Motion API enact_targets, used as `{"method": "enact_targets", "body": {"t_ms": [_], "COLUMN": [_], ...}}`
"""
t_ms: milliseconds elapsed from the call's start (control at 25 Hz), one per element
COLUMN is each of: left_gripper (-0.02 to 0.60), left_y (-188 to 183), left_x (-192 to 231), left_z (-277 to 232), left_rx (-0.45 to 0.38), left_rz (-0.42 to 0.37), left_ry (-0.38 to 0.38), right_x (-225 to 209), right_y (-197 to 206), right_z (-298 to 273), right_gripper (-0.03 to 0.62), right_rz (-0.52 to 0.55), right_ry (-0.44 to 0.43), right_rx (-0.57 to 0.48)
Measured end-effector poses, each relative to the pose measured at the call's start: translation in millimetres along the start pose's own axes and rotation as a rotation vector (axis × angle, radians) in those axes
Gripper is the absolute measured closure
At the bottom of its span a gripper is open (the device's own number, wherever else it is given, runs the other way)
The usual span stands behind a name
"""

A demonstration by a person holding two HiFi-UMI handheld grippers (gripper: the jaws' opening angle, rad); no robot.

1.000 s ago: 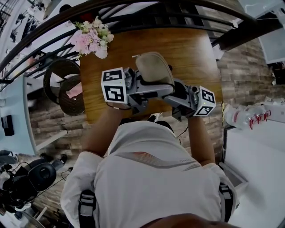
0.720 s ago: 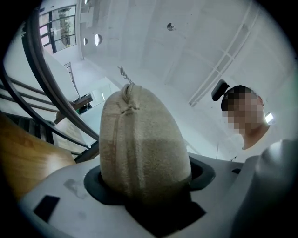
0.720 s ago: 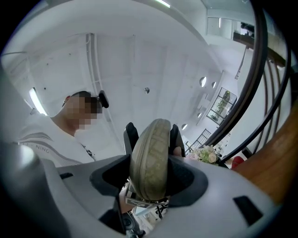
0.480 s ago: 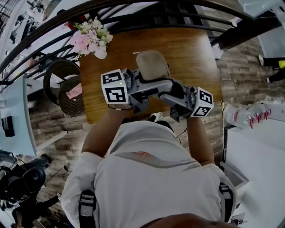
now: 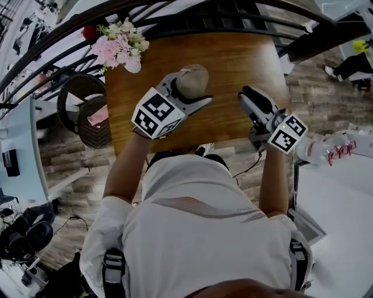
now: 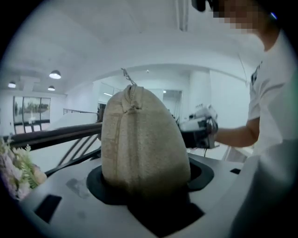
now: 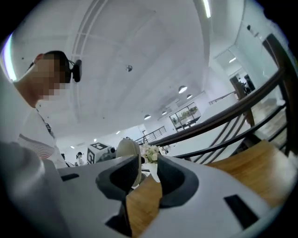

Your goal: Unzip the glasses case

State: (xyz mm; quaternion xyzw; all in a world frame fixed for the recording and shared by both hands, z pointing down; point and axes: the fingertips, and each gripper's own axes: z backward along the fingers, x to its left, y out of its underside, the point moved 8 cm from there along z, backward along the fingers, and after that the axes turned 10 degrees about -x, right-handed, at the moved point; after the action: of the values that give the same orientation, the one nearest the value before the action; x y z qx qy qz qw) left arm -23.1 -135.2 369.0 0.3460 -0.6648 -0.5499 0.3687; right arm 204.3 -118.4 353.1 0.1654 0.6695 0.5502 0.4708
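Right now the glasses case (image 5: pixel 193 80) is in the left gripper (image 5: pixel 187 90), over the left half of the wooden desk (image 5: pixel 250 58). In the left gripper view the beige, woven-looking case fills the space between the two jaws. Its near end is wedged down between the dark pads and its length runs away from the camera. Those jaws stand wide, have just been closing a little, and grasp the case by its sides. A seam runs up the middle of the case to its far end, where a small metal zipper pull (image 6: pixel 126 74) sticks out (whether the zip is open at all cannot be told from here).

The right gripper (image 5: pixel 249 96) is well apart from the case, over the right side of the desk, pointing across the desk top. Its jaws have just been closing too and now leave only a narrow gap. Nothing is between them, and only the wood of the desk shows through the gap in the right gripper view. In that same view the case and the left gripper's marker cube (image 7: pixel 98 149) appear small, far beyond the jaws.

A bunch of pink and white flowers (image 5: pixel 119 46) stands at the far left corner of the desk, near the left gripper. A dark curved railing (image 5: pixel 175 17) runs behind the desk. The person wears a white shirt (image 5: pixel 198 233), with bare forearms reaching out on either side.
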Motion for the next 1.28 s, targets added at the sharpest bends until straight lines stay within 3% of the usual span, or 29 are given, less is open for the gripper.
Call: {"method": "enact_targets", "body": {"t_ms": [160,400,640,960,1080,1280], "left_gripper": [0.272,0.272,0.272,0.272,0.272,0.272], "left_y": [24,35,46,59,62,58], "left_x": [0,-8,-9,-18,-19,-15], "left_z": [-3,-8,-9,-15,-16,-13], "left_rx": [0.198,0.381,0.552,0.641,0.646,0.634], "left_rz": [-0.176,-0.415,-0.608,-0.701,-0.7,-0.681], "left_ry": [-0.071,-0.122,-0.132,-0.074,-0.063,-0.08], "right_x": [23,61,76,76,72,65], "right_y": [-19,-20,-3,19,19,18], "right_z": [-20,-54,-73,-81,-78,-71], "right_gripper": [0.43,0.43,0.43,0.437,0.519,0.534], "right_rz": [0.137,0.377,0.456,0.48,0.477,0.439], "right_ry": [0.056,0.007,-0.038,-0.037,0.009,0.054], "right_rx": [0.112,0.304,0.379,0.441,0.422,0.408]}}
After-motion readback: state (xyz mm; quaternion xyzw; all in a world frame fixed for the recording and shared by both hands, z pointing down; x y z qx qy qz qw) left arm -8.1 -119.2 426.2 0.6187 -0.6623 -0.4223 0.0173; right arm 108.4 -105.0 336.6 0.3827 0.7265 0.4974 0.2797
